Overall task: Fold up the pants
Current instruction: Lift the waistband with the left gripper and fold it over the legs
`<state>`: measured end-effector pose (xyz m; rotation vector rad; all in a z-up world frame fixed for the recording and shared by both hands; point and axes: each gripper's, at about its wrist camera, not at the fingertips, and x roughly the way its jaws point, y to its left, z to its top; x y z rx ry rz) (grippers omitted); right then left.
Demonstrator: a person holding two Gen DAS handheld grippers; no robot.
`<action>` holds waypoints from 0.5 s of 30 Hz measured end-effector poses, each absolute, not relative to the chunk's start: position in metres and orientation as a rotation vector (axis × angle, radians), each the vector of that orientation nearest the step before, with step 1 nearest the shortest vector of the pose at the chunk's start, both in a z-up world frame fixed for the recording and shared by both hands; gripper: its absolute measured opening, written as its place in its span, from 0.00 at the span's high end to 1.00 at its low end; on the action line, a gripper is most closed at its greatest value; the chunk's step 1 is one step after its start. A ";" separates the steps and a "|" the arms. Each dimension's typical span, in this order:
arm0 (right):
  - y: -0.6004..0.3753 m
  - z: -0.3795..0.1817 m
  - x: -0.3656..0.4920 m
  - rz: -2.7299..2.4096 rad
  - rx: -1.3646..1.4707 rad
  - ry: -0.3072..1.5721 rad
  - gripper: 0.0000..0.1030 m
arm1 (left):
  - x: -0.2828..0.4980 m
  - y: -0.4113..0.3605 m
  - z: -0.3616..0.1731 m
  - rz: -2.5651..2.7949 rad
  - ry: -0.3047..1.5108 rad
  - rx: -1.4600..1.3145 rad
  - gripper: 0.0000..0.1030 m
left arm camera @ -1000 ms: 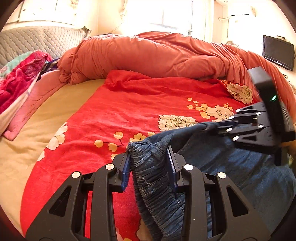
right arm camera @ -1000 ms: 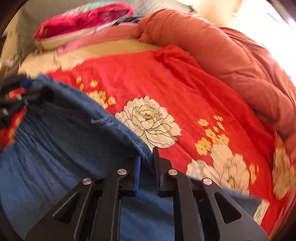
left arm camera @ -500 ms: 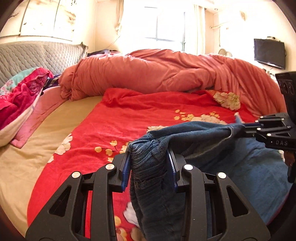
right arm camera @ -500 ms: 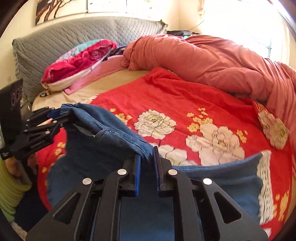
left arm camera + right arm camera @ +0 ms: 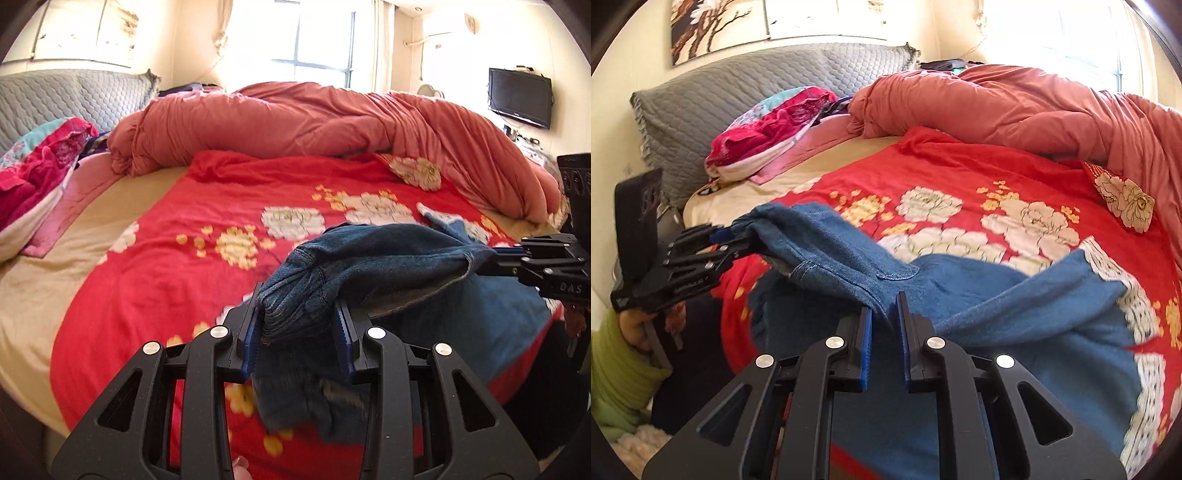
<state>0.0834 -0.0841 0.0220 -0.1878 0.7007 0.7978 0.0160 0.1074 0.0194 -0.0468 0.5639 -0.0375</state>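
Blue denim pants [image 5: 388,266] [image 5: 849,258], soft weave, gathered elastic waistband bunched thick at one end. Held up off the bed [image 5: 48,280] [image 5: 746,195] near its front edge, the top edge stretched taut between the two grippers, running roughly along that edge; the rest sags down onto the red floral blanket [image 5: 207,206] [image 5: 960,173].

Left gripper [image 5: 295,332] [image 5: 738,236]: black plastic, blue pads, jaws pinching the bunched waistband, which fills the gap between them. It sits level, pointing across the bed. The hand below it shows in the right wrist view, with a green sleeve [image 5: 617,369].

Right gripper [image 5: 884,332] [image 5: 487,262]: jaws nearly together, pinching a thin fold of denim just beside a stitched seam. Also level.

A pant leg fans out toward the right side of the bed, ending in a pale patterned cuff [image 5: 1123,291].

Beyond: rumpled salmon duvet [image 5: 314,122] [image 5: 1015,103] along the far edge, grey quilted headboard [image 5: 66,96] [image 5: 738,92], pink-and-teal bedding heap [image 5: 40,155] [image 5: 775,122] at the head corner.
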 end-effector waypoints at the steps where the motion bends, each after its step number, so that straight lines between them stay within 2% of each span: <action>1: -0.084 0.018 0.075 0.806 -0.195 0.706 0.89 | 0.013 0.107 0.017 -0.038 0.574 -0.037 0.73; 7: -0.080 -0.011 0.043 0.830 -0.261 0.745 0.89 | -0.001 0.106 0.000 -0.046 0.653 -0.009 0.70; 15: -0.072 -0.045 0.032 0.848 -0.290 0.825 0.89 | -0.008 0.117 -0.015 -0.042 0.742 -0.054 0.60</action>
